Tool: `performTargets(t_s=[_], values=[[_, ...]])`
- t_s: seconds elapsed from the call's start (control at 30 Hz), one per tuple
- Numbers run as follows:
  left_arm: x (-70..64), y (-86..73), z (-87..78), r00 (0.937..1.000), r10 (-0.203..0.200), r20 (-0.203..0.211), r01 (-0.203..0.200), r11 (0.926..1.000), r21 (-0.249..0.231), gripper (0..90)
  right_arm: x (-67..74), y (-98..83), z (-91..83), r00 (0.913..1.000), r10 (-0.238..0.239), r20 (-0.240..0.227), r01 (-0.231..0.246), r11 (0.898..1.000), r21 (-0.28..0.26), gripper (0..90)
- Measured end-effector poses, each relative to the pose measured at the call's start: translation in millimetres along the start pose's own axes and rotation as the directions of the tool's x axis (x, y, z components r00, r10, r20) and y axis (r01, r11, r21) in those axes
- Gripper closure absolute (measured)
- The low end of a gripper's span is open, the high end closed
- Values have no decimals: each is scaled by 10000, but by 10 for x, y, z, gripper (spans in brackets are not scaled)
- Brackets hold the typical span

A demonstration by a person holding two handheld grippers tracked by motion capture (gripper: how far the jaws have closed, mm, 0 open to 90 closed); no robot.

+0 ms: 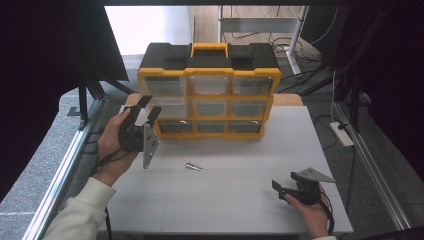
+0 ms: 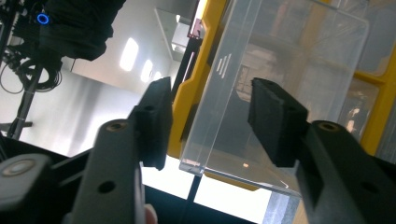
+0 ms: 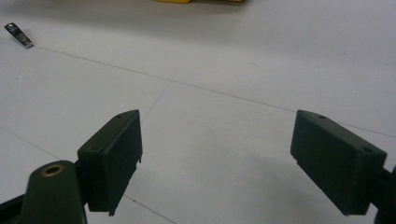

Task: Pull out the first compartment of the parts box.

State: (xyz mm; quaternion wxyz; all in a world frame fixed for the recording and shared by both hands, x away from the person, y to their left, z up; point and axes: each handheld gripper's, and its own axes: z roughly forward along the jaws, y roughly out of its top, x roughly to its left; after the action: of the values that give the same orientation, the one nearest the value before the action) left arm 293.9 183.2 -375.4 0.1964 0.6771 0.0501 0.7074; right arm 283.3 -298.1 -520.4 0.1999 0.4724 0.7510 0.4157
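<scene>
High view: I'm resting the right tool [image 1: 283,187] on the near table [image 1: 225,200], jaws spread wide and holding nothing | small metal piece [image 1: 193,166] is lying mid-table | I'm holding the left tool [image 1: 148,106], released, around the pulled-out clear drawer [image 2: 280,93] at the yellow organizer's [image 1: 210,90] left column.

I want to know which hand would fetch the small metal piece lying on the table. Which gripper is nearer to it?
Left, narrowly. The left gripper is up at the drawer cabinet, behind and left of the metal piece; the right gripper rests farther off, at the table's near right.
</scene>
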Motion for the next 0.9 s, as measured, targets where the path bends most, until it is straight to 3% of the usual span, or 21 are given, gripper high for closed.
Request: performTargets(t_s=[0.2,0.53,0.73,0.9], values=[[-35,8,-37,9999,-33,156,34,10000,-35,375,4,0,1,10000,-5,6,5,10000,10,166],[-98,23,-102,9976,-417,561,418,9991,-8,221,4,-1,1,10000,-4,21,4,10000,9,165],[-140,37,-149,9940,-618,900,626,9980,-65,193,5,-1,0,10000,-11,25,11,10000,15,165],[-185,39,-176,9921,-490,1152,500,9987,-56,177,5,-2,0,10000,-19,35,19,10000,12,165]])
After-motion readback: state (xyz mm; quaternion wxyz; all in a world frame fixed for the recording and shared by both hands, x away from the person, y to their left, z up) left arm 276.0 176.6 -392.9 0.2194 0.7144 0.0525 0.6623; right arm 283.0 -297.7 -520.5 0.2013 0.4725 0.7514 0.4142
